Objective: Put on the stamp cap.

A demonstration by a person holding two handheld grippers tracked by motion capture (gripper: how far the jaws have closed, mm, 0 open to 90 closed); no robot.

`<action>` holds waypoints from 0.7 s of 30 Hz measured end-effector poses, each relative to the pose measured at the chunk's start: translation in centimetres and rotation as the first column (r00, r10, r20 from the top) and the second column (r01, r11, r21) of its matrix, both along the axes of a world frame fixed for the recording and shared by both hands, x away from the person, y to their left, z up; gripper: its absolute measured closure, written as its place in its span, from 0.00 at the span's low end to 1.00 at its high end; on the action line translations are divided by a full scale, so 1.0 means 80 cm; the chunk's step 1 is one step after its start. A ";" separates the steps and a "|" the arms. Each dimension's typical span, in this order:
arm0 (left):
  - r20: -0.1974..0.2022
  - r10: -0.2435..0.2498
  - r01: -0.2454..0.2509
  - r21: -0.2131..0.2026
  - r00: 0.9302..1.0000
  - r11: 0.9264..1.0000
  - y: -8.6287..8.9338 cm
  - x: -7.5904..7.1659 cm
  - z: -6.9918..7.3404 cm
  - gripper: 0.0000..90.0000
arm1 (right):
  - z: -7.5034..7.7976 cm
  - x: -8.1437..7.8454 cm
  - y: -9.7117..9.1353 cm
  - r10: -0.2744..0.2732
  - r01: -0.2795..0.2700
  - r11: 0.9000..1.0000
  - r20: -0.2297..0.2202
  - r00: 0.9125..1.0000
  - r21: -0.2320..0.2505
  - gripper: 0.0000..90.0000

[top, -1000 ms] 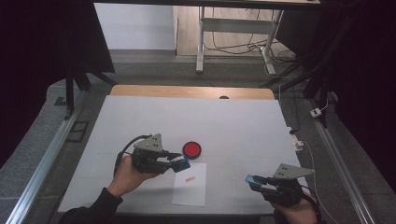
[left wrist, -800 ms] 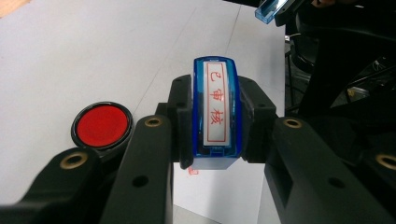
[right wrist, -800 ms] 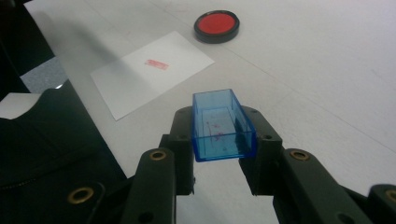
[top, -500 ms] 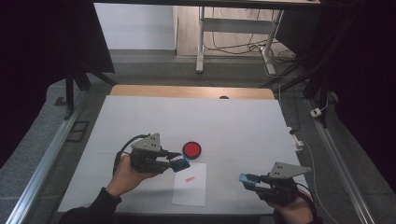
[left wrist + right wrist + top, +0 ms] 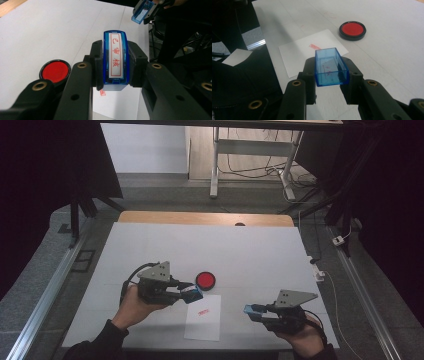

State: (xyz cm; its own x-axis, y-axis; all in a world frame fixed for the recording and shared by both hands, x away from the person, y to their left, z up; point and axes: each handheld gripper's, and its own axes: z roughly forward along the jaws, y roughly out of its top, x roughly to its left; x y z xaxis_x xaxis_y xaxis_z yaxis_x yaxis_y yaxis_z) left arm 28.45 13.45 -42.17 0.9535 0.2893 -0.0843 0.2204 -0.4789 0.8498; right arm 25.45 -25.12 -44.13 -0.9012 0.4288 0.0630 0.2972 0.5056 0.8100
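Just left of the white sheet of paper (image 5: 203, 316), a blue plastic rectangular stamp (image 5: 115, 57) is clamped in the left hand-held gripper (image 5: 192, 292), unmoved. Right of the sheet, the clear blue plastic cap (image 5: 331, 66) gripped by the right hand-held gripper (image 5: 250, 310) has been carried closer, so recapping is judged next. A white bench (image 5: 150, 245) and grey floor (image 5: 45, 265) are seen.

Both tongs (image 5: 196, 292) (image 5: 248, 309) apparently clamped.
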 end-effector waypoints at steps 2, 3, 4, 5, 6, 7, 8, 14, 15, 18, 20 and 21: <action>0.001 -0.001 0.001 0.001 1.000 1.000 0.000 0.000 0.000 0.78 | -0.001 0.002 0.006 0.017 -0.017 1.000 0.006 1.000 0.000 0.76; 0.002 -0.003 0.003 0.000 1.000 1.000 0.001 0.001 0.000 0.78 | -0.001 0.003 0.009 0.026 -0.026 1.000 0.007 1.000 0.000 0.76; 0.002 -0.005 0.005 -0.001 1.000 1.000 0.001 0.001 0.001 0.78 | -0.001 0.004 0.012 0.032 -0.032 1.000 0.010 0.999 -0.001 0.76; 0.003 -0.006 0.006 -0.001 1.000 1.000 0.001 0.001 0.001 0.78 | 0.000 0.005 0.014 0.041 -0.041 0.999 0.010 0.999 0.002 0.76; 0.002 -0.008 0.008 -0.003 1.000 1.000 0.001 0.001 0.001 0.78 | 0.000 0.006 0.016 0.046 -0.046 0.999 0.008 0.999 0.011 0.76; 0.003 -0.009 0.009 -0.006 1.000 1.000 0.001 0.001 0.001 0.78 | 0.000 0.008 0.019 0.054 -0.054 0.998 0.000 0.999 0.020 0.76; 0.004 -0.010 0.010 -0.007 1.000 1.000 0.001 0.001 0.002 0.78 | 0.000 0.010 0.021 0.060 -0.060 0.998 -0.003 0.998 0.024 0.76; 0.005 -0.020 0.020 -0.011 1.000 1.000 0.001 0.001 0.002 0.78 | -0.003 0.021 0.037 0.110 -0.109 0.993 -0.028 0.994 0.054 0.76; 0.006 -0.023 0.023 -0.013 1.000 1.000 0.001 0.001 0.002 0.78 | -0.003 0.023 0.040 0.119 -0.117 0.991 -0.030 0.992 0.060 0.76; 0.009 -0.029 0.029 -0.019 1.000 0.999 0.001 0.001 0.003 0.78 | -0.005 0.029 0.048 0.149 -0.147 0.987 -0.032 0.988 0.067 0.76; 0.010 -0.035 0.035 -0.021 0.999 0.999 0.002 0.001 0.003 0.78 | -0.006 0.032 0.053 0.162 -0.159 0.985 -0.036 0.986 0.069 0.76; 0.011 -0.036 0.036 -0.023 0.999 0.999 0.002 0.001 0.003 0.78 | -0.007 0.034 0.056 0.168 -0.165 0.984 -0.037 0.985 0.065 0.76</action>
